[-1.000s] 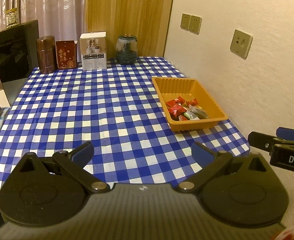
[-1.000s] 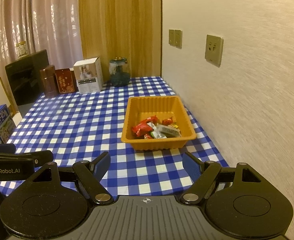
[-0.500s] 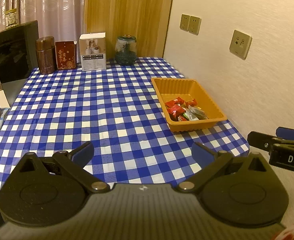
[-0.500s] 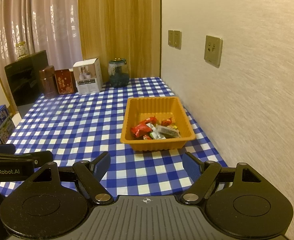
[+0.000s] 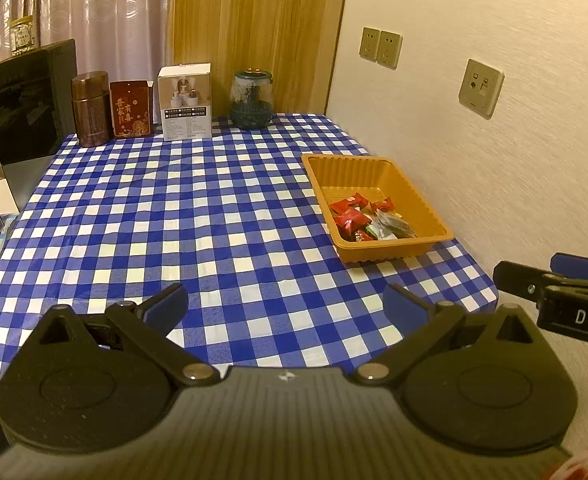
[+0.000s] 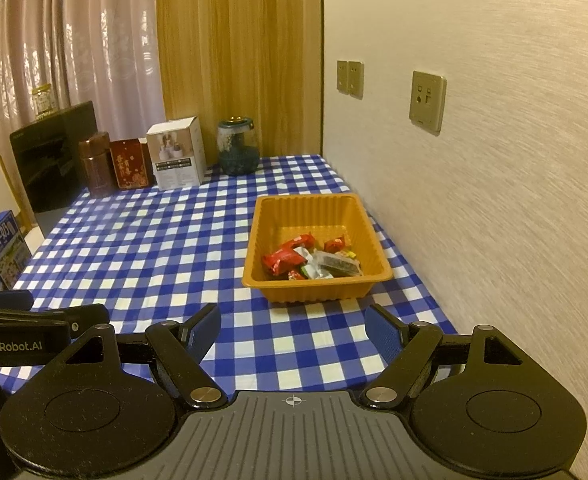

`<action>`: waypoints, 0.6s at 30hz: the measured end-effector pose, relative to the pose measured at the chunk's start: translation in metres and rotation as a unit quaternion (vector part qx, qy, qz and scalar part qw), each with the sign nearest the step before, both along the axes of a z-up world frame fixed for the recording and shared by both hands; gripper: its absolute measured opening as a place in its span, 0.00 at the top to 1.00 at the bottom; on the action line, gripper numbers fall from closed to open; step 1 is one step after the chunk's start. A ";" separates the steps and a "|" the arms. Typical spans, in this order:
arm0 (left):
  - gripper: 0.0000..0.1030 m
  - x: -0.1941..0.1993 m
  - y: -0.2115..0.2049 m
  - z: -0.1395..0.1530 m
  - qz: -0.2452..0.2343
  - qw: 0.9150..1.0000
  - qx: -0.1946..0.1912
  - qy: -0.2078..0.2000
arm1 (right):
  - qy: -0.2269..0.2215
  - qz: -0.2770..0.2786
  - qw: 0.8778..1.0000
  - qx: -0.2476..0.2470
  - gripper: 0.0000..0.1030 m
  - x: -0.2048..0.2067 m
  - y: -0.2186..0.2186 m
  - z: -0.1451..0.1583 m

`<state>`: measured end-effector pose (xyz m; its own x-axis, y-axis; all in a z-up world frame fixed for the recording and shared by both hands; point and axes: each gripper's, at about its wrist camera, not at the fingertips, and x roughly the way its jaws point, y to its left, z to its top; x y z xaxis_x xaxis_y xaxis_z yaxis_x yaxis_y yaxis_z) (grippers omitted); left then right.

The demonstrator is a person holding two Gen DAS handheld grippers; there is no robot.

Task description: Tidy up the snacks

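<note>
Snacks (image 5: 368, 219) in red, green and clear wrappers lie heaped in the near half of an orange tray (image 5: 350, 168), which sits on the right side of the blue-and-white checked desk (image 5: 173, 208), close to the wall.

Going left to right in the left wrist view: a dark cabinet (image 5: 29, 100) stands at the desk's far left, then along the far edge a brown canister (image 5: 89, 108), a red box (image 5: 130, 109), a white box (image 5: 185, 102) and a dark glass jar (image 5: 251, 99). Nearer the camera, the left gripper (image 5: 285, 304) hangs over the desk's near edge with its jaws spread wide and nothing between them; the tray lies ahead of it and off to the right, well apart from the blue pads. At the far right edge, the right gripper (image 5: 550, 276) shows from the side.

In the right wrist view, the right gripper (image 6: 291, 326) also has its jaws wide apart and empty, over the near edge of the desk. The tray lies almost straight ahead, just beyond the jaws, untouched.
</note>
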<state>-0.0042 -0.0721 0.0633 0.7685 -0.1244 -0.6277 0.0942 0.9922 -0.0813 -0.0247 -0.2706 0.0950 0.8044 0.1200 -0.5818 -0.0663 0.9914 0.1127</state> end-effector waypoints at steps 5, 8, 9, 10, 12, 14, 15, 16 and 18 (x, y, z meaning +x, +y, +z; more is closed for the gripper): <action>0.00 0.000 0.001 0.000 -0.001 1.000 -0.001 0.000 | -0.001 0.000 1.000 0.000 0.24 0.000 0.000 0.000; 0.00 0.000 0.000 -0.001 -0.001 1.000 -0.001 0.000 | -0.002 -0.002 1.000 0.001 0.24 0.000 0.000 0.001; 0.00 0.000 0.001 0.000 -0.002 1.000 -0.002 0.000 | -0.002 -0.002 1.000 0.001 0.24 0.000 0.000 0.001; 0.00 0.000 0.001 0.000 -0.002 1.000 -0.002 0.000 | -0.002 -0.002 1.000 0.001 0.24 0.000 0.000 0.001; 0.00 0.000 0.001 0.000 -0.002 1.000 -0.002 0.000 | -0.002 -0.001 1.000 0.001 0.24 0.000 0.000 0.001; 0.00 0.000 0.001 -0.001 -0.001 1.000 -0.002 0.000 | -0.002 -0.001 1.000 0.001 0.24 0.000 -0.001 0.000; 0.00 0.000 0.001 -0.001 -0.002 1.000 -0.002 0.000 | -0.002 -0.001 1.000 0.001 0.24 0.000 -0.001 0.000; 0.00 0.000 0.000 -0.001 -0.002 1.000 -0.003 0.001 | -0.002 -0.001 1.000 0.001 0.24 0.000 -0.001 0.000; 0.00 0.000 0.001 0.000 -0.002 1.000 -0.003 0.001 | -0.002 -0.002 1.000 0.002 0.24 0.000 -0.001 0.001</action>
<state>-0.0040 -0.0711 0.0629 0.7664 -0.1308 -0.6289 0.0979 0.9914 -0.0869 -0.0243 -0.2716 0.0955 0.8075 0.1196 -0.5776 -0.0639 0.9912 0.1160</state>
